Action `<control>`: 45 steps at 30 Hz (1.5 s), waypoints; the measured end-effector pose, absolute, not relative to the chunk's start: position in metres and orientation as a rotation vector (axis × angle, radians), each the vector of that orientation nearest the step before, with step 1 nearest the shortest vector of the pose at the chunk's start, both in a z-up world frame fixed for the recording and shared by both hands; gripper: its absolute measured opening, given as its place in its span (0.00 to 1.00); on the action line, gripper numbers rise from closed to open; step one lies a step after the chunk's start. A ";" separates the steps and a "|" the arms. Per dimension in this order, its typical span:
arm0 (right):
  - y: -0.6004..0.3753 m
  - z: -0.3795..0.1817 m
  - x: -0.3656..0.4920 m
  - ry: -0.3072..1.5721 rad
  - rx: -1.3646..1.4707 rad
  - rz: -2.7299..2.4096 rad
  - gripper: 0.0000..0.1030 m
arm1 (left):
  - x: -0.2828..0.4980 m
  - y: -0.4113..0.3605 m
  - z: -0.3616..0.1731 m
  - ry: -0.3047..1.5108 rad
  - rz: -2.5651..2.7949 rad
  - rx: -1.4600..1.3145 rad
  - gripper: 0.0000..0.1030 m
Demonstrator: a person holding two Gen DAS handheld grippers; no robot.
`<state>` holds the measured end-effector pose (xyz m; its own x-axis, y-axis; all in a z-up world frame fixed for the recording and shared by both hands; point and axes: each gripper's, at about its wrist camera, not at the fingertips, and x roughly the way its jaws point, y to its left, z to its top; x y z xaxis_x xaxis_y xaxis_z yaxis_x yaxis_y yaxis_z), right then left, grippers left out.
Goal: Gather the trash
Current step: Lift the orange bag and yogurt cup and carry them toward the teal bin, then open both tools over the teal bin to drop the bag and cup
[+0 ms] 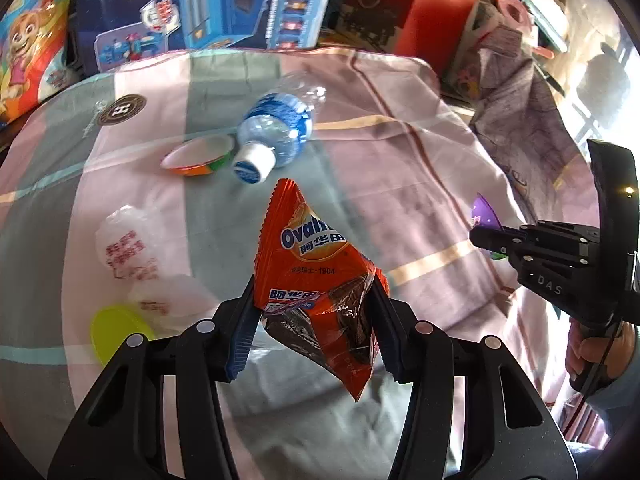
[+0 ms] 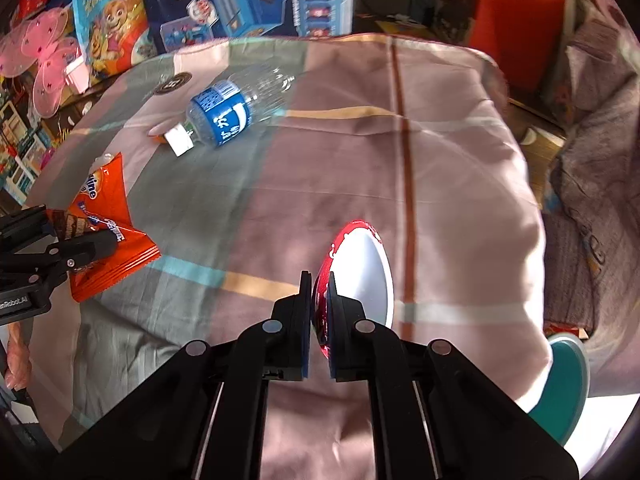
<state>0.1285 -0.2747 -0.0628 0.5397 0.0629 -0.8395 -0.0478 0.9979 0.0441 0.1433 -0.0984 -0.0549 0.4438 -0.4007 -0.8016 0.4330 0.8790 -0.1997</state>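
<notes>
My left gripper point(image 1: 314, 282) is shut on an orange Ovaltine snack packet point(image 1: 308, 240), which stands up between its pads above the cloth. My right gripper point(image 2: 319, 276) is shut on the rim of a small shiny red cup with a white inside point(image 2: 362, 276), lifted off the cloth. In the left wrist view the right gripper point(image 1: 476, 237) is at the right edge with that cup point(image 1: 482, 216) looking purple. The right wrist view shows the left gripper point(image 2: 80, 230) and packet point(image 2: 106, 200) at the left edge.
On the striped pink and grey-green cloth point(image 1: 400, 184) lie a clear water bottle with a blue label point(image 1: 276, 124), a small orange-green cup point(image 1: 200, 158), a crumpled white plastic bag point(image 1: 128, 256) and a yellow lid point(image 1: 116, 332). Toy boxes point(image 1: 200, 4) stand behind. A teal object point(image 2: 564, 380) sits low right.
</notes>
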 end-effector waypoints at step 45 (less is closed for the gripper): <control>-0.556 -0.073 -0.108 0.849 0.469 -0.493 0.06 | 0.026 -0.449 -0.058 0.945 -1.127 0.450 0.51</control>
